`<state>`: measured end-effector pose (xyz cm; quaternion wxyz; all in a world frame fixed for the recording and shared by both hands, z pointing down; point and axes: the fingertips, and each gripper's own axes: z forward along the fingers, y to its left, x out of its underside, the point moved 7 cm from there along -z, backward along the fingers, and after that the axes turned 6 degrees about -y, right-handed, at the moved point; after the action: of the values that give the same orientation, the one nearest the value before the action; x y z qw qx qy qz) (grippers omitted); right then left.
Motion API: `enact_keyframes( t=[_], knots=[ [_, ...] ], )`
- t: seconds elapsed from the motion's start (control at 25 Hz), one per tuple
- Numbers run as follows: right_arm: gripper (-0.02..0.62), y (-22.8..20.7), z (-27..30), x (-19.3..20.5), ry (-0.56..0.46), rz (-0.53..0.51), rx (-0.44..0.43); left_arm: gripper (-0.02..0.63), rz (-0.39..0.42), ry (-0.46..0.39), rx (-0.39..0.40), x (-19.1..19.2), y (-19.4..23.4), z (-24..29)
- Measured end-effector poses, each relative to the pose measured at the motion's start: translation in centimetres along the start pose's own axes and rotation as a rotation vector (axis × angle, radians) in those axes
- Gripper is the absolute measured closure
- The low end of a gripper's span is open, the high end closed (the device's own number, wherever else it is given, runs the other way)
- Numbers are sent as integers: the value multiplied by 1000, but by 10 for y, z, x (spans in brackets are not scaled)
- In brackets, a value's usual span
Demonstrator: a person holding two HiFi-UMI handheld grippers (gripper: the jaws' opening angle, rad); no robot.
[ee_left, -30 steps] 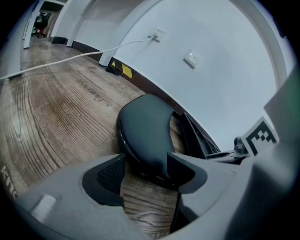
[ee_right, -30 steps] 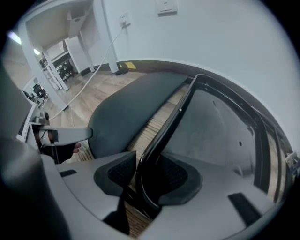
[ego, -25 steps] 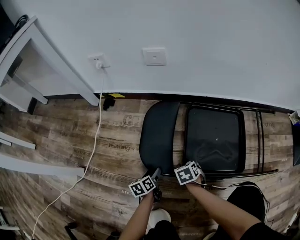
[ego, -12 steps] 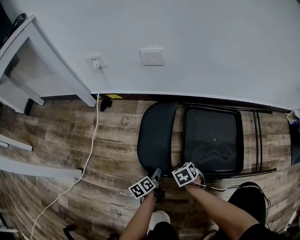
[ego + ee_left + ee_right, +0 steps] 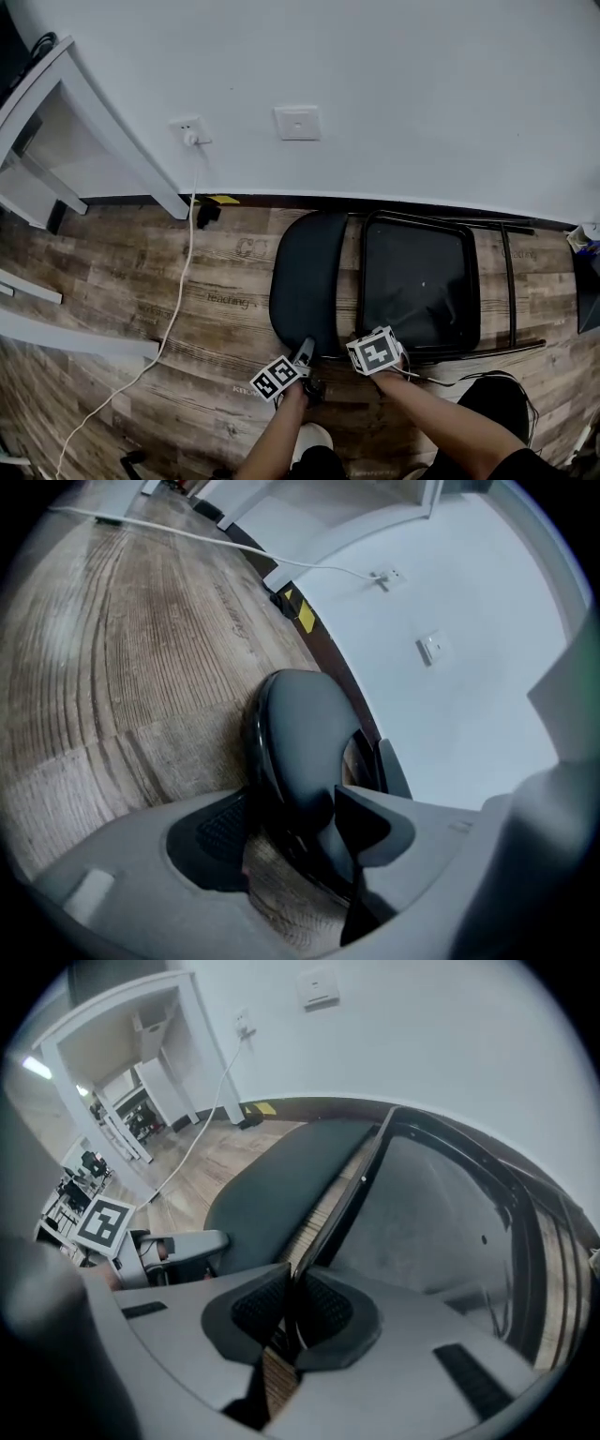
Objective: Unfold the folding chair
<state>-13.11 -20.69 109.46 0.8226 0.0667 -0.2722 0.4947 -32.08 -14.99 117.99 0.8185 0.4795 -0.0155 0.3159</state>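
The black folding chair lies flat and folded on the wood floor by the wall, its backrest (image 5: 305, 281) to the left of its seat (image 5: 417, 281). My left gripper (image 5: 307, 349) is shut on the backrest's near end, and the padded edge (image 5: 305, 733) fills the gap between its jaws (image 5: 295, 832). My right gripper (image 5: 367, 342) sits at the seat's near left corner. Its jaws (image 5: 291, 1312) have just been closing and now pinch the thin black frame tube (image 5: 347, 1208) that runs between backrest (image 5: 277, 1194) and seat (image 5: 422, 1213).
The white wall (image 5: 422, 103) runs just behind the chair, with a socket (image 5: 188, 129) and a switch plate (image 5: 297, 122). A white cable (image 5: 178, 291) trails across the floor on the left. A white desk leg (image 5: 112, 131) slants at far left. The person's shoe (image 5: 314, 436) is below the grippers.
The right gripper has risen a little with the frame tube, and the chair's near side has shifted with it. The left gripper's cube has turned slightly while it stayed in place.
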Motion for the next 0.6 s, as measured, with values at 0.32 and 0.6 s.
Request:
enact_keyframes(
  t=[0.32,0.6],
  knots=[
    [566,-3,-21,5,-29,18,-38,336,-106,6,127,39,-26,7],
    [565,-8,-47,-11,-60,35,-71,436,-251,-51,193,26,-34,-3]
  ],
)
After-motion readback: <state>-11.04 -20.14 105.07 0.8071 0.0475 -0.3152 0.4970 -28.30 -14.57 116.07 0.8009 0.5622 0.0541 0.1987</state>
